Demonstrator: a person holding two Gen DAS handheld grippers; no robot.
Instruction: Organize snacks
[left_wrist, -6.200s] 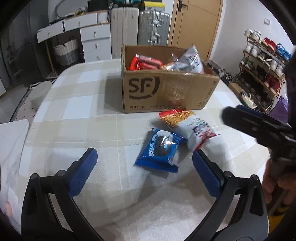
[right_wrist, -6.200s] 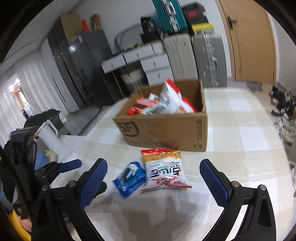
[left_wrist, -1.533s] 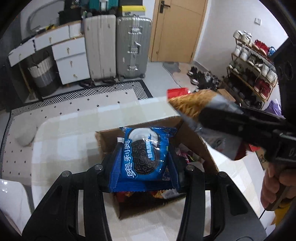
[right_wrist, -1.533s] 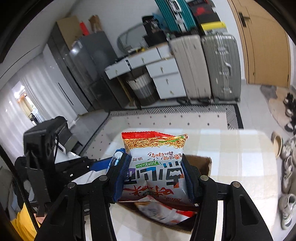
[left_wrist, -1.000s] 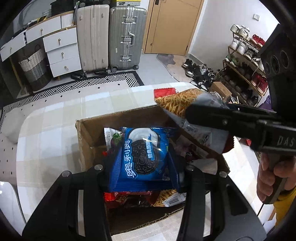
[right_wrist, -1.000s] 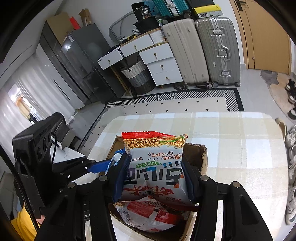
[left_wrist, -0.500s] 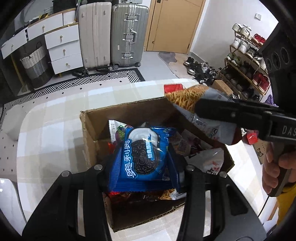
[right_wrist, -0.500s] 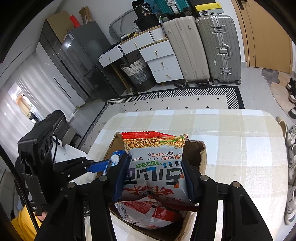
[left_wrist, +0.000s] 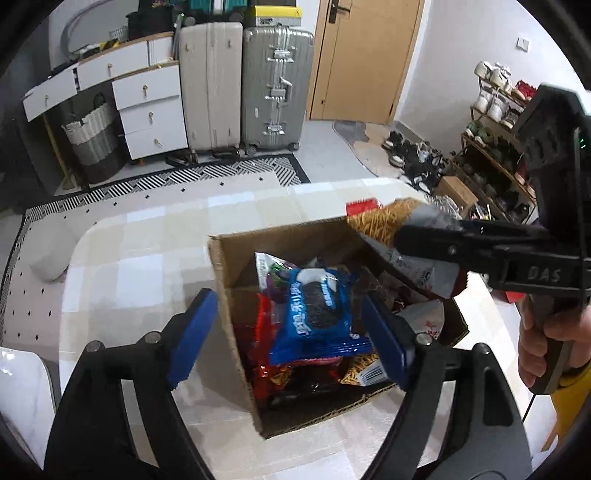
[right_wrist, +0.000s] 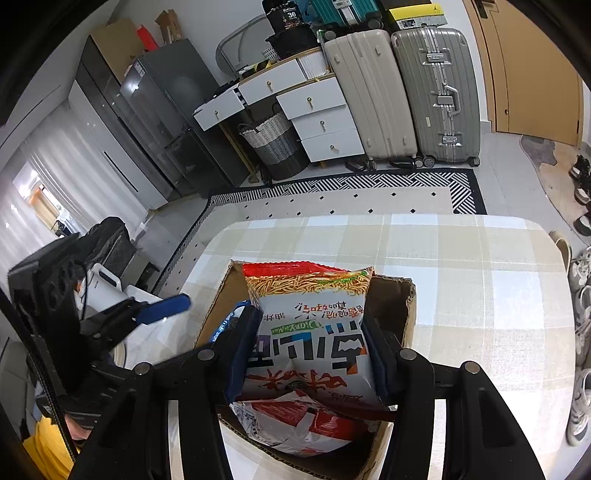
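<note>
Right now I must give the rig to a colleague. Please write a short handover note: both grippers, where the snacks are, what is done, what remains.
Left gripper: open, jaws have just been opening; the blue cookie pack is released and lies on the snacks in the box.
Right gripper: shut on the noodle bag, held over the box.
Done: cookie pack is in the box.
Left: let the noodle bag go into the box, then draw both grippers back. No other loose snacks show on the table.

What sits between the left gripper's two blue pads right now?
In the left wrist view, the blue cookie pack lies between the open left gripper pads, untouched, atop other snacks in the cardboard box.
</note>
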